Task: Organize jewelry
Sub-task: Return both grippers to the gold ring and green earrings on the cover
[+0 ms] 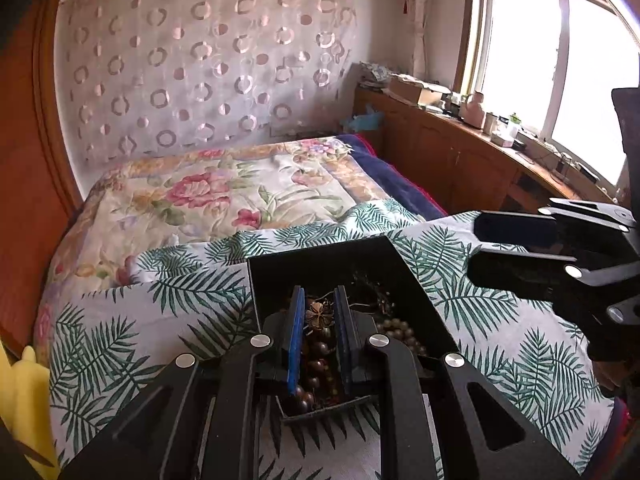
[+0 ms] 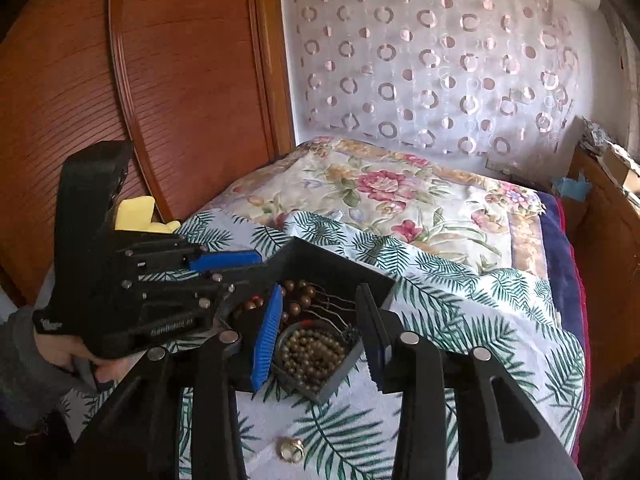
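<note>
Jewelry box [image 2: 340, 268] — black, open, on the palm-leaf cloth [image 2: 460, 300] over the bed. Inside: bead strands [image 2: 312, 350], tangled. One gold ring [image 2: 291, 449] lies loose on the cloth, near the box. Left gripper [image 1: 319, 312] narrow over the box, pinch unclear; right gripper [image 2: 320, 344] fingers spread, astride the beads.

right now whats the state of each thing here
black box: open, no lid on it, sits on the leaf-print cloth
bead strands: piled loose in the box
gold ring: out of the box, on the cloth
left claw: narrow, over the beads
right claw: open, empty
</note>
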### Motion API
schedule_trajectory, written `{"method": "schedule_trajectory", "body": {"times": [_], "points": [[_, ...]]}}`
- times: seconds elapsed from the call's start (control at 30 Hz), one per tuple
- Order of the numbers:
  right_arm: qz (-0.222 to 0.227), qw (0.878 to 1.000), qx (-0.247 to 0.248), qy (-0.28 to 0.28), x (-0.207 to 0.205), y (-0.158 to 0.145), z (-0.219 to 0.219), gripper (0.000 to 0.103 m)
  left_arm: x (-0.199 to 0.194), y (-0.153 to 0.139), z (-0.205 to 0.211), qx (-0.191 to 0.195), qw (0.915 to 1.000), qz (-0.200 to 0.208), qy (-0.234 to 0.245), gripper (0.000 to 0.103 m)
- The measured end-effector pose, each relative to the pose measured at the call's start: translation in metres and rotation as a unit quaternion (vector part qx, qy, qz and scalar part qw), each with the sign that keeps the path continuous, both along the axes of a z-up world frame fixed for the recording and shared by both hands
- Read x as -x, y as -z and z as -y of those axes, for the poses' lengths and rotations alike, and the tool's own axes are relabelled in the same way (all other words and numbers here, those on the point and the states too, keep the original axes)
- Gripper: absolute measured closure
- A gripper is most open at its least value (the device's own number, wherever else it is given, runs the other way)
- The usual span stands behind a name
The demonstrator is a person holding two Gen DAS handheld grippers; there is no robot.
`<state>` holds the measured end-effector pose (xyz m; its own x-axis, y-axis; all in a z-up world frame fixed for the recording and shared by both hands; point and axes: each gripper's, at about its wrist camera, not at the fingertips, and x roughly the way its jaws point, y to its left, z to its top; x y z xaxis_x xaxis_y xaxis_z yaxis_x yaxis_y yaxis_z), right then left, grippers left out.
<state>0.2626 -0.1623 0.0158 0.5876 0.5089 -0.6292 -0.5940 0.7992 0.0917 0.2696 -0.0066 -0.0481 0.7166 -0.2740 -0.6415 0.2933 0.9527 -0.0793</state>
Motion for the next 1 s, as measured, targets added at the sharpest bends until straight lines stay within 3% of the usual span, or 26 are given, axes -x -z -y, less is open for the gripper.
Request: {"method": "schedule_trajectory", "body": {"times": [0.07, 0.13, 0.17, 0.2, 0.37, 0.53, 1.0], "points": [[-0.006, 1.000, -0.002, 0.005, 0.007, 0.004, 0.008, 0.062, 0.000, -0.001, -0.001, 0.000, 1.0000, 0.000, -0.001, 0.088], [-0.012, 1.000, 0.000, 0.013, 0.017, 0.011, 0.018, 0.062, 0.002, -0.003, -0.001, 0.002, 1.0000, 0.000, -0.001, 0.068], [-0.019, 1.000, 0.003, 0.015, 0.024, 0.017, 0.023, 0.062, 0.003, -0.003, -0.001, 0.003, 1.0000, 0.002, -0.001, 0.052], [-0.025, 1.000, 0.005, 0.017, 0.029, 0.022, 0.027, 0.062, 0.005, -0.004, -0.001, 0.005, 1.0000, 0.003, -0.002, 0.048], [-0.062, 0.997, 0.029, 0.029, 0.065, 0.062, 0.046, 0.062, 0.021, -0.001, -0.002, 0.006, 1.0000, 0.000, 0.000, 0.047], [-0.088, 0.995, 0.037, 0.036, 0.087, 0.091, 0.057, 0.062, 0.045, 0.005, 0.000, 0.006, 0.9999, -0.006, 0.007, 0.038], [-0.090, 0.992, 0.084, 0.021, 0.092, 0.111, 0.044, 0.062, 0.082, 0.039, 0.011, -0.003, 0.9987, -0.047, 0.020, 0.037]]}}
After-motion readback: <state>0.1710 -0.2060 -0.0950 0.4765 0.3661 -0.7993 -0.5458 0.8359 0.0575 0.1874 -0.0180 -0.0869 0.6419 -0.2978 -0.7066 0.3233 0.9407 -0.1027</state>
